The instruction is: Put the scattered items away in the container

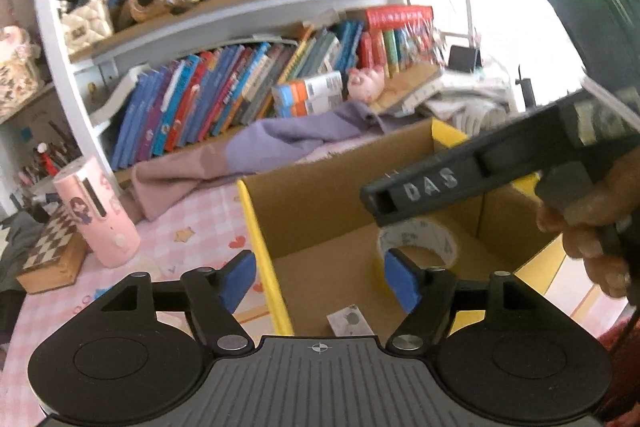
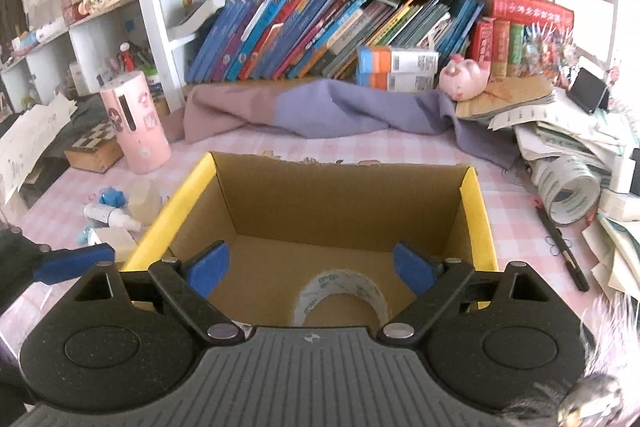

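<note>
A cardboard box (image 2: 476, 211) with yellow flaps stands open on the pink checked table. A roll of clear tape (image 2: 342, 293) lies on its floor; it also shows in the left wrist view (image 1: 418, 241), next to a small grey card (image 1: 349, 321). My right gripper (image 2: 312, 267) is open and empty above the box's near side. My left gripper (image 1: 320, 279) is open and empty, straddling the box's left yellow wall (image 1: 262, 243). A small white bottle (image 2: 110, 215), a translucent bottle (image 2: 145, 201), a blue item (image 2: 112, 197) and a black pen (image 2: 562, 247) lie outside the box.
A pink cylinder (image 2: 134, 123) and a chess box (image 2: 94, 147) stand at the left. A purple cloth (image 2: 320, 111) lies behind the box below the bookshelf (image 2: 320, 31). A paper pile and a larger tape roll (image 2: 568, 193) sit at the right.
</note>
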